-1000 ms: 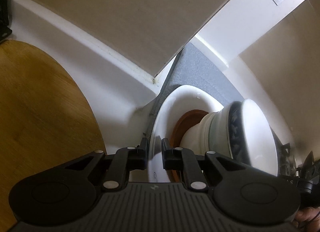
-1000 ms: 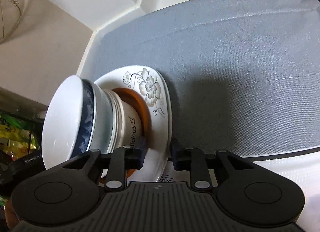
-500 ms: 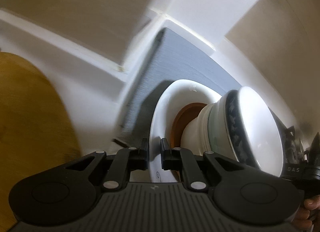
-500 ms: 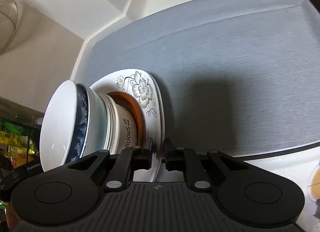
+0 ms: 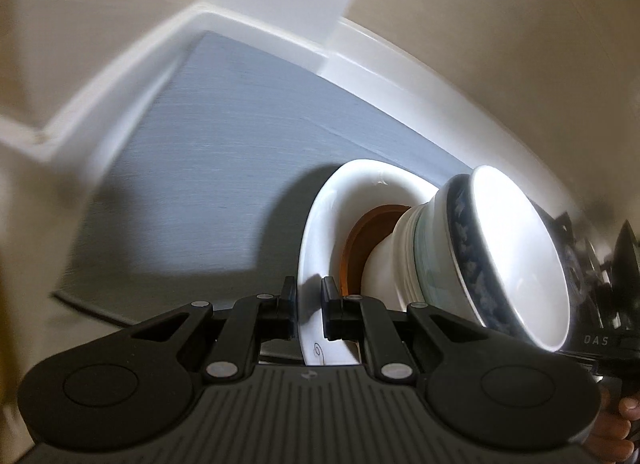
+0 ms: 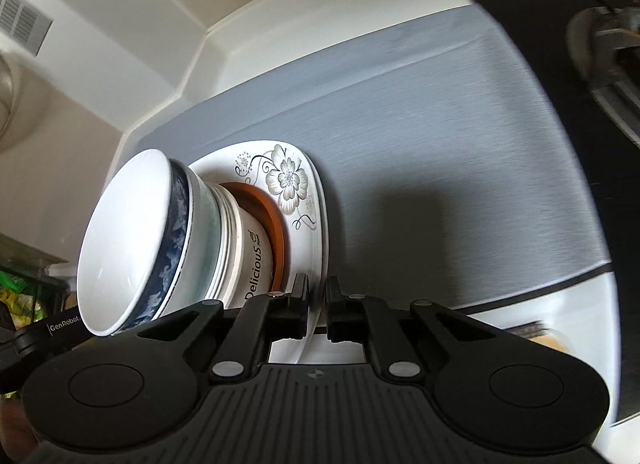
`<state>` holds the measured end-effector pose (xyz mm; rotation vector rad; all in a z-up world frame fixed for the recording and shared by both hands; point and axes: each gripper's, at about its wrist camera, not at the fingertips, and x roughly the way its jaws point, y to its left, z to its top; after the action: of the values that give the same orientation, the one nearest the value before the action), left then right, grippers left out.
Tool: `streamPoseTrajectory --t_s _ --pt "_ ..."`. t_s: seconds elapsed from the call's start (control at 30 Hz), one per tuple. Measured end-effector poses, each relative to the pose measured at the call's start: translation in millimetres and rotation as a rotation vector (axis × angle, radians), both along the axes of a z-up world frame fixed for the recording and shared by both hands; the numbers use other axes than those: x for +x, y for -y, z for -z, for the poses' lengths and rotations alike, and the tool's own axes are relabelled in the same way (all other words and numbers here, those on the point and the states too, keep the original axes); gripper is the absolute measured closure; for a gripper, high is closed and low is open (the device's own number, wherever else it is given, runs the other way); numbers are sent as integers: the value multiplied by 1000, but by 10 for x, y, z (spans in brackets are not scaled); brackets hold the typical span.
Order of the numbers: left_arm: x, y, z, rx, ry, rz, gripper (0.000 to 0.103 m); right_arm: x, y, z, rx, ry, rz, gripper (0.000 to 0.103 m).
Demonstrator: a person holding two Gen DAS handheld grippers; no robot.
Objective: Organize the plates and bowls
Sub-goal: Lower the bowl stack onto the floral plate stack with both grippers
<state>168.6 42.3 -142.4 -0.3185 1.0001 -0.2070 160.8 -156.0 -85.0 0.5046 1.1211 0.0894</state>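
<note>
A white flowered plate (image 5: 320,215) (image 6: 288,179) carries a brown saucer (image 5: 360,236) (image 6: 276,232) and a stack of bowls (image 5: 512,256) (image 6: 124,240). The lowest bowl reads "Delicious" and the top one has a blue band. The whole stack hangs above a grey mat (image 5: 200,183) (image 6: 440,143). My left gripper (image 5: 309,304) is shut on the plate's rim on one side. Opposite it, the jaws of my right gripper (image 6: 318,304) are closing, with the rim pinched between the pads.
White countertop and beige walls border the mat at the back. A black stove top (image 6: 600,103) with a burner lies at the right edge of the right wrist view. A person's hand (image 5: 616,432) shows at the lower right of the left wrist view.
The right gripper's jaws closed onto the plate rim. Both grippers carried the plate and its stack sideways, from the mat's corner to over its middle; the wooden board left the left wrist view.
</note>
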Motion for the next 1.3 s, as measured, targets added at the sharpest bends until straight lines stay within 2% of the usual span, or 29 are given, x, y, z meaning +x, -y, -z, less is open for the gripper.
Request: streamPoseTrajectory --t_s 0.23,0.37,0.47,0.73,0.93,1.13,1.3 --pt "75 429 64 3 13 66 91 -51 398 -50 -51 16 40 94" --pt "120 366 106 -48 -7 12 91 -143 529 -65 -43 4 48 84" --pt "73 338 150 -54 -9 -1 90 -141 538 -75 -50 1 30 83" --pt "26 447 83 -8 -8 -20 89 -74 497 58 -13 -28 -39 84" --pt "-84 611 84 13 -2 -21 89 -143 574 35 -28 4 -38 87" --pt "-171 774 65 30 15 -25 88 -283 704 3 -55 14 -62 87" --pt "-239 821 50 74 29 -6 87 -361 643 -32 -123 49 -108 86"
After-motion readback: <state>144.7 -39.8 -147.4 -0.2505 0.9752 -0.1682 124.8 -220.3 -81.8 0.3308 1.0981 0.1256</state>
